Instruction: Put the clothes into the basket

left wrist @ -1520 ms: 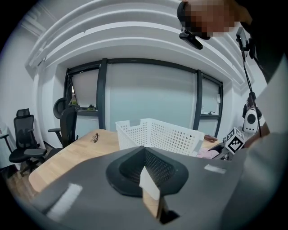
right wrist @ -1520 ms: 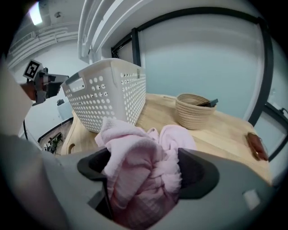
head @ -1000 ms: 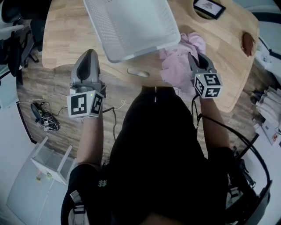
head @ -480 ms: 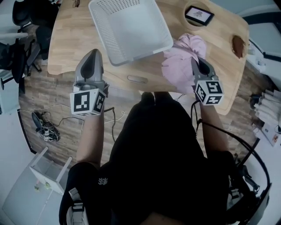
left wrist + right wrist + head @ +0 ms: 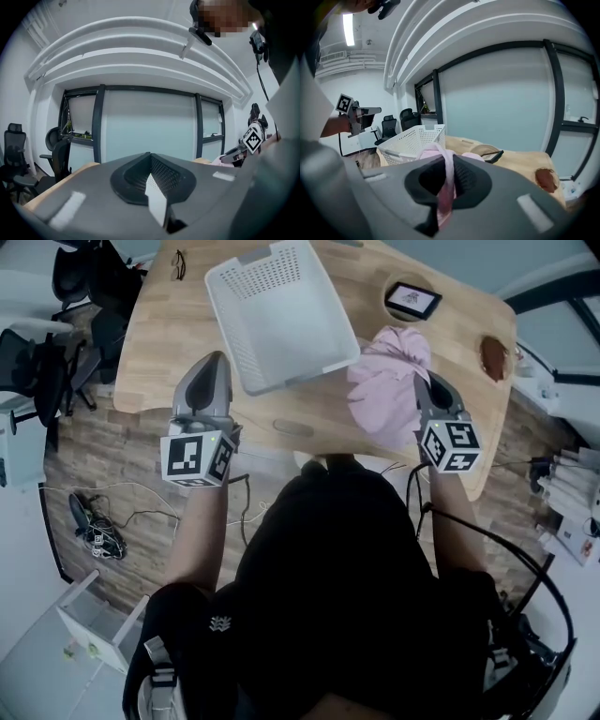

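My right claw (image 5: 446, 174) is clamped on the pink cloth (image 5: 382, 385). My left claw (image 5: 151, 165) is closed, empty. The basket (image 5: 281, 324) lies at the cloth's 10 o'clock.

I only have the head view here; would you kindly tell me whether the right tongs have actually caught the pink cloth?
Observer: Yes. In the right gripper view the right tongs are pinched shut on a fold of the pink cloth, which runs down between the jaws.
Operator: Thank you. And are the left tongs carrying anything?
Observer: No. The left gripper view shows the left tongs shut, with nothing between them.
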A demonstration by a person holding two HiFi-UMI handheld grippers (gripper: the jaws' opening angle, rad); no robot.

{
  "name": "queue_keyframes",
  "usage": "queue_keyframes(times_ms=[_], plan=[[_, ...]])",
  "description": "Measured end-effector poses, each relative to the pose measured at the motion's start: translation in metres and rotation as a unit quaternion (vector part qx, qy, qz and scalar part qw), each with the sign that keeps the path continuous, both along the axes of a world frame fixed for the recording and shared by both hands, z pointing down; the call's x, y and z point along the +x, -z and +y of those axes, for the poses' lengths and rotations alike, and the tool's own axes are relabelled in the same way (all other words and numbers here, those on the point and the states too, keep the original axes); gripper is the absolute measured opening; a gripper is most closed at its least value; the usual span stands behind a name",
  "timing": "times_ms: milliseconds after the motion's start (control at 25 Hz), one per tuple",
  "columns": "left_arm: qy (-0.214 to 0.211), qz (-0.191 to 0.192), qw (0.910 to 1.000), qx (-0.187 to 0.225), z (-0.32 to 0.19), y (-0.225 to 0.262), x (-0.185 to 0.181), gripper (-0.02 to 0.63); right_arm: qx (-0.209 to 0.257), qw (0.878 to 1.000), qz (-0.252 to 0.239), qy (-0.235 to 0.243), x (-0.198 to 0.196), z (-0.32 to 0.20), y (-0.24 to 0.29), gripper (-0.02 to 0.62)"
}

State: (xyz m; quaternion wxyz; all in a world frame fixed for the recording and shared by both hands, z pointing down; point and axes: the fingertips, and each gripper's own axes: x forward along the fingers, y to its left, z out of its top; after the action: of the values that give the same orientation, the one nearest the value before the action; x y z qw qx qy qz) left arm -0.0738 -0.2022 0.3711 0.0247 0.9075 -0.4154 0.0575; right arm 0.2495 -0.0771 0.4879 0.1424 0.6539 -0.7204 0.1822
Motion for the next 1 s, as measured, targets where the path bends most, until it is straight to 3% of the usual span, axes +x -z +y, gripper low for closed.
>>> queue_keyframes(times_ms=[560,1000], plan=[[-0.007,0.015,0.9993,0.032,0.001,0.044,0.019,0.006,0.074,0.997,0.017,-0.018,0.033,-0.014,0.084,0.009],[0.009,0.029,0.9980,0.055,-0.005,0.078,0.015,0.006,0.119,0.992,0.032,0.003,0.035,-0.044,0.141,0.009]])
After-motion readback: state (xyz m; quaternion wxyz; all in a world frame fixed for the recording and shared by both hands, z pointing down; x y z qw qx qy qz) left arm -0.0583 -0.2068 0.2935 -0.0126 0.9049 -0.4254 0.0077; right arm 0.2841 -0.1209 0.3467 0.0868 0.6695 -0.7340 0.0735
